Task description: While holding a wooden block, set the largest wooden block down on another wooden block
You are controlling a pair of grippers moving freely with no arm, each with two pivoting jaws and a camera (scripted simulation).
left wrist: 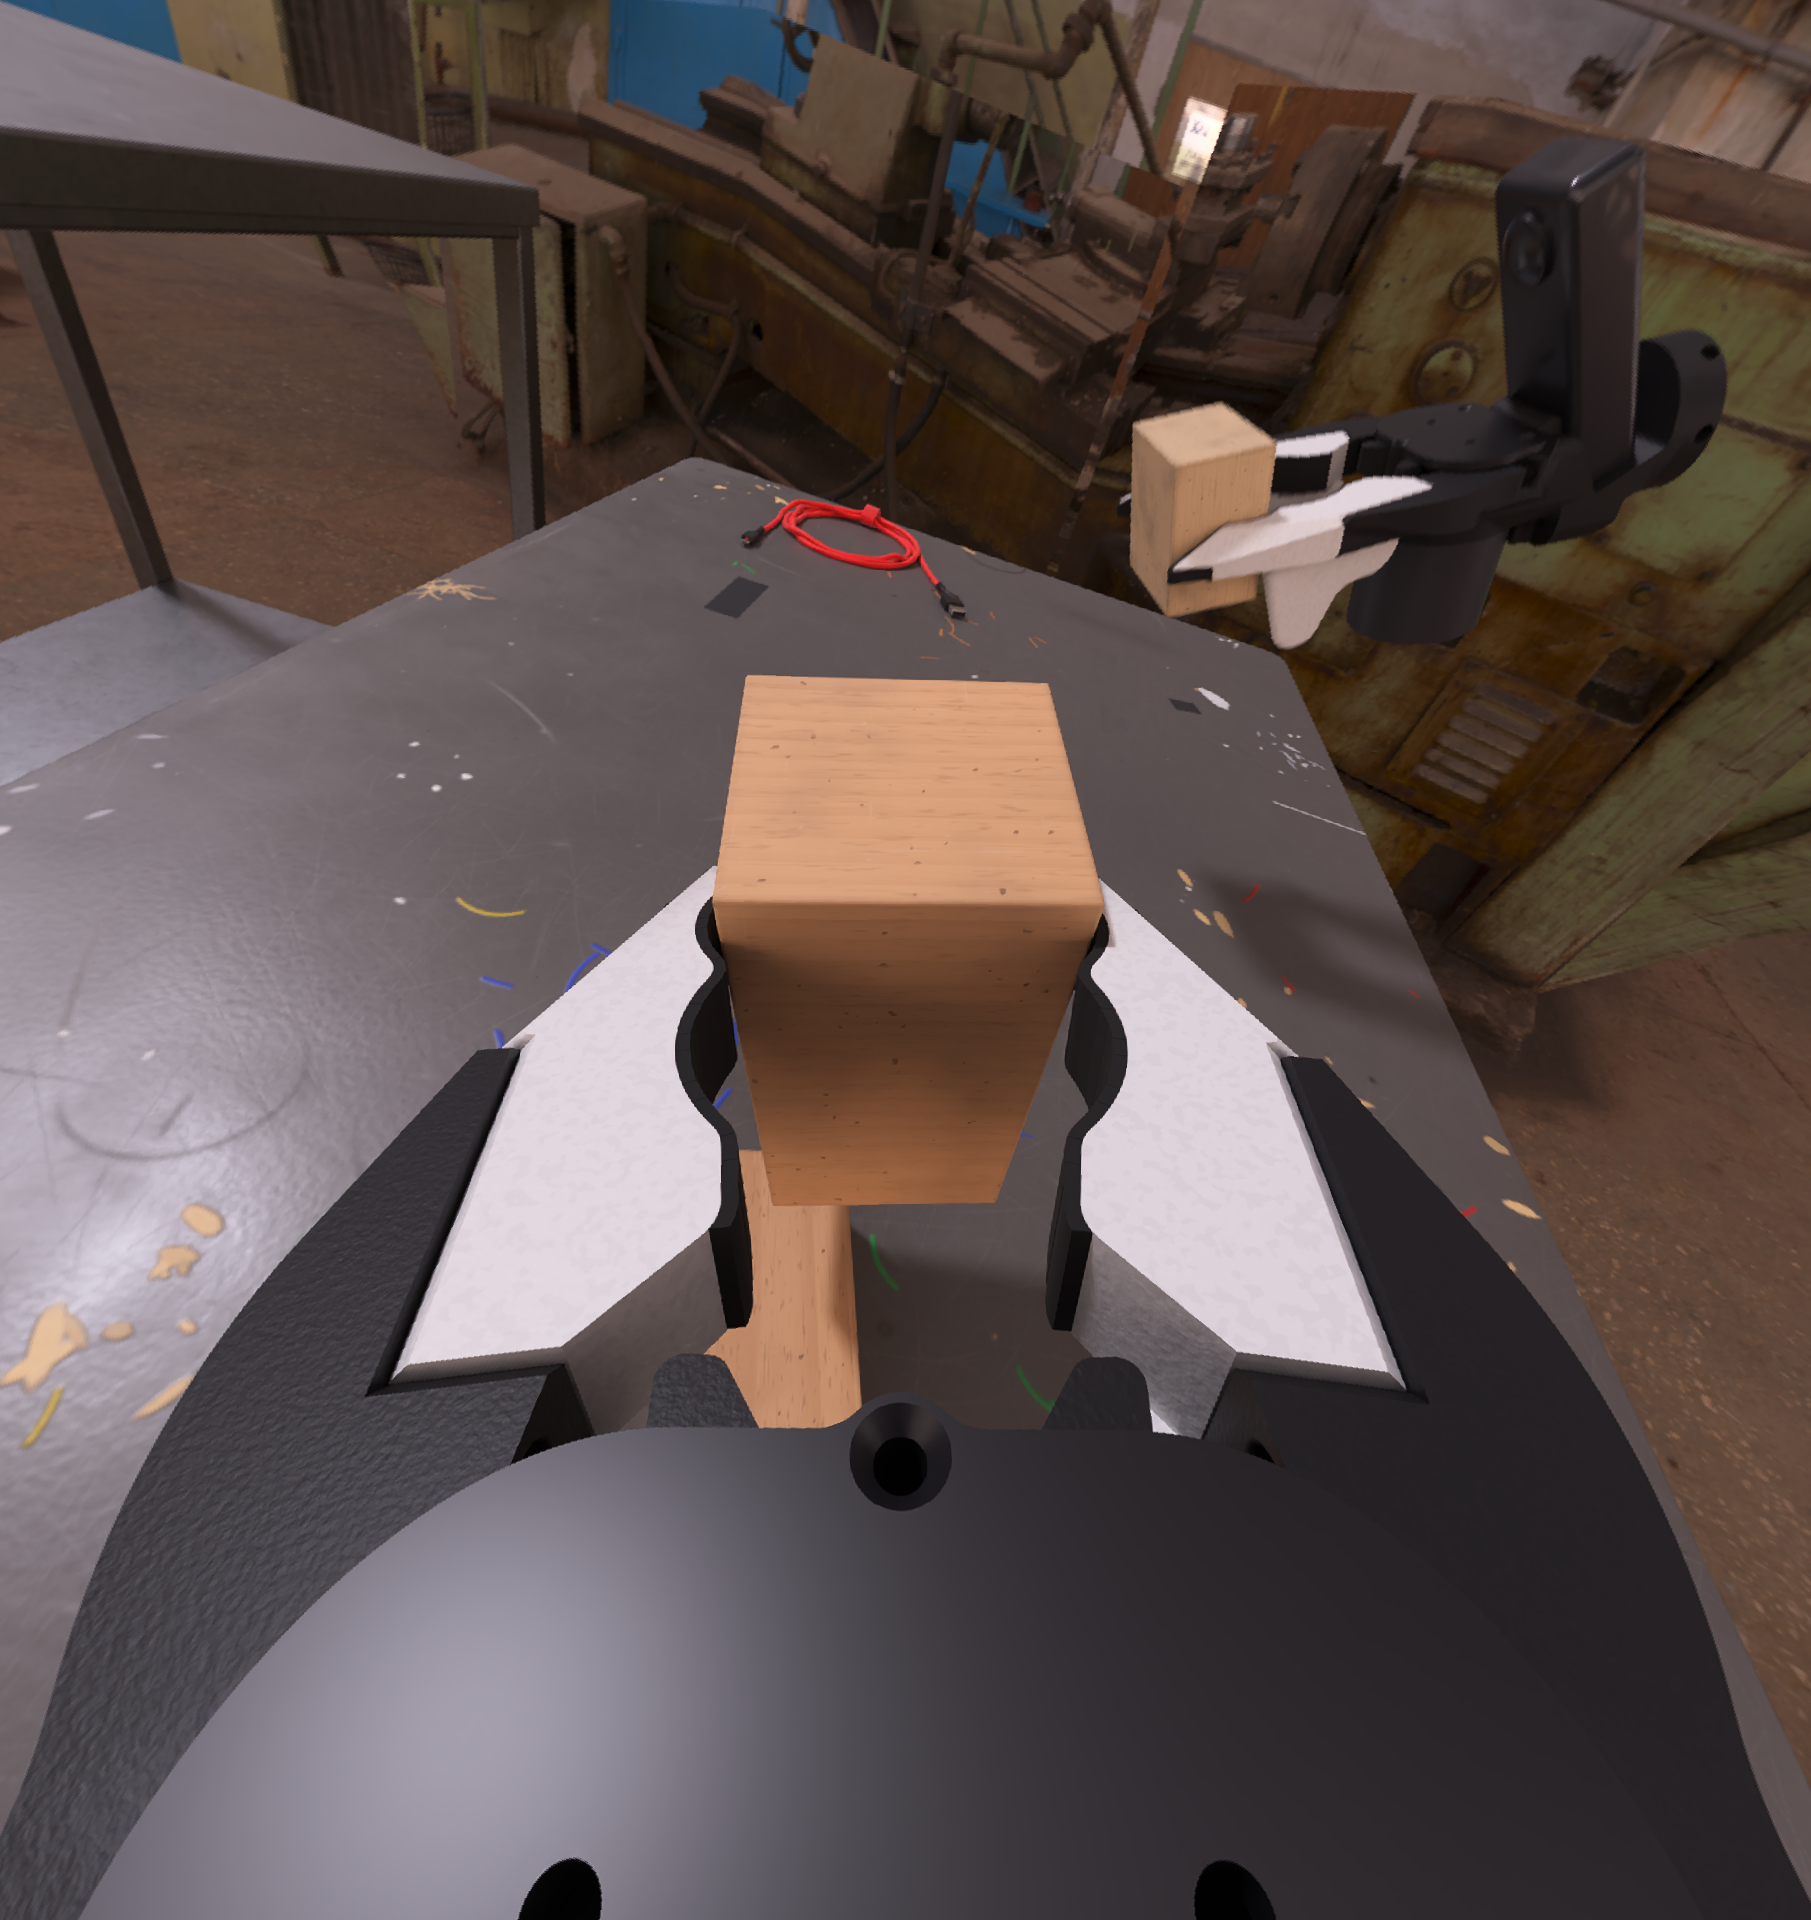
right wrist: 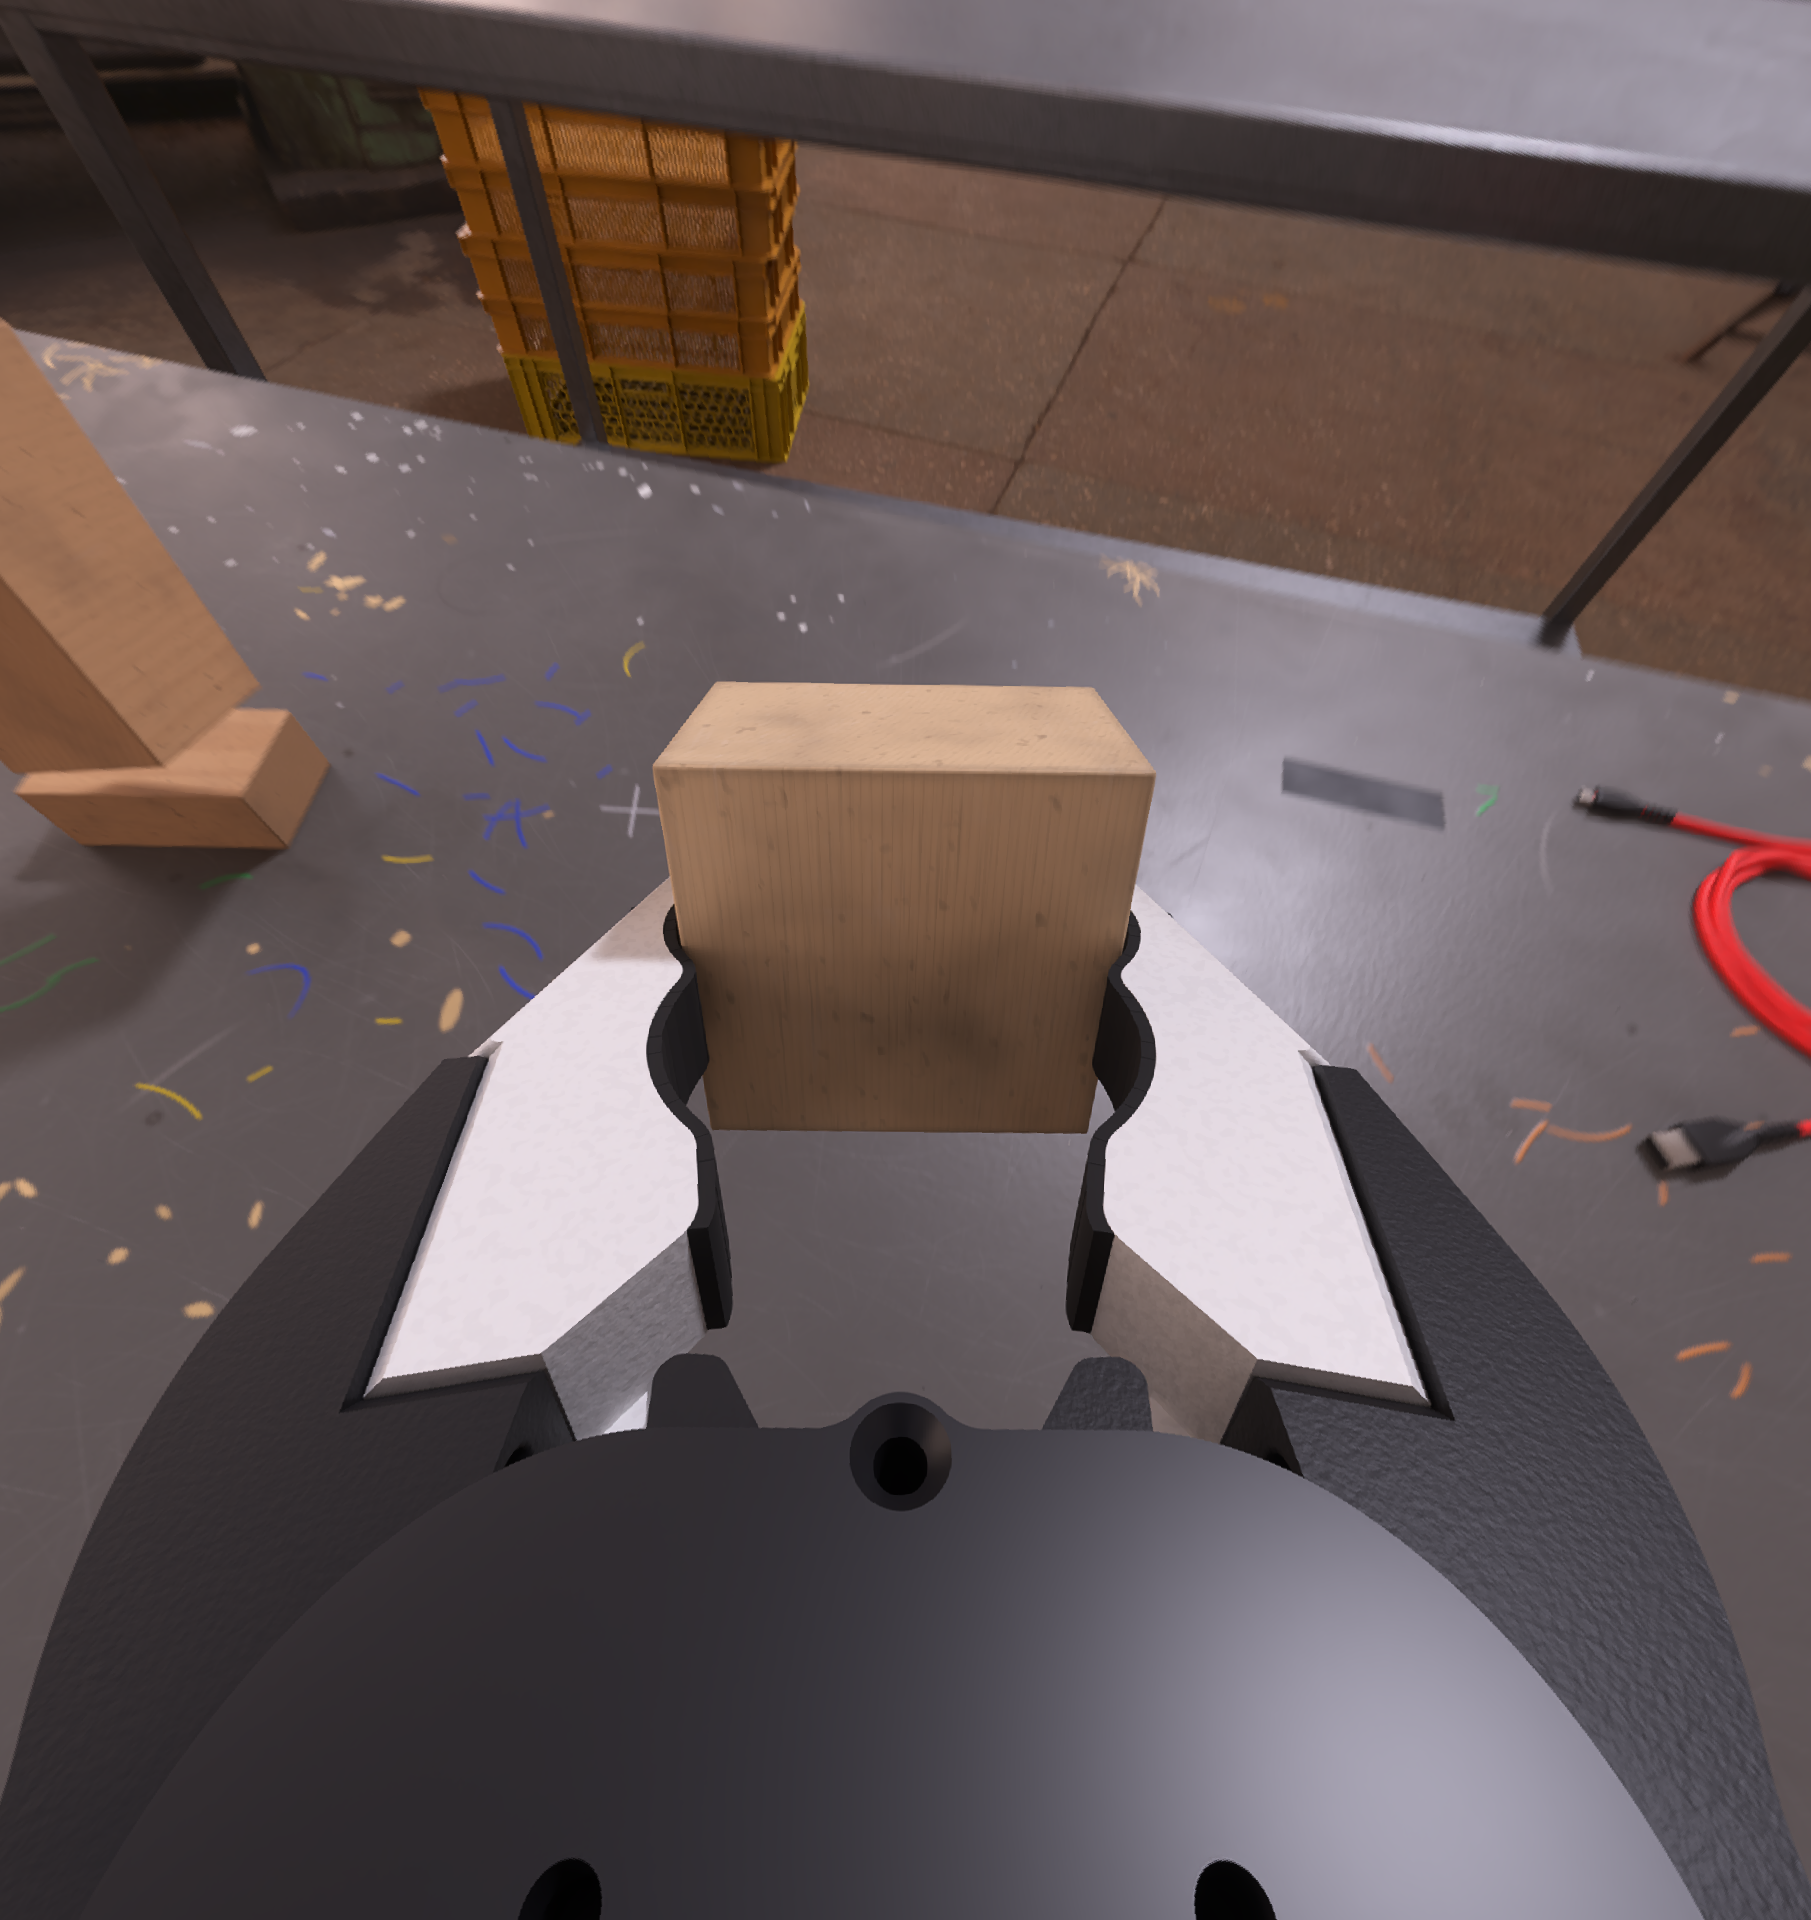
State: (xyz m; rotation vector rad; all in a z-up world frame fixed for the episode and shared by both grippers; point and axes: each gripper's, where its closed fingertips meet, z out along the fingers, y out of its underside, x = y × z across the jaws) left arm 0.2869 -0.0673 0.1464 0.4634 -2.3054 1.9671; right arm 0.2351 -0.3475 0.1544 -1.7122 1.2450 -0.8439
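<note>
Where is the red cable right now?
The red cable lies coiled on the grey table, at the right edge of the right wrist view, beside the small wooden block held by the right gripper.

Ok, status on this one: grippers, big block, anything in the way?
Left gripper shut on largest block, standing on flat block. Right gripper shut on small block, aloft. Red cable well clear.
</note>
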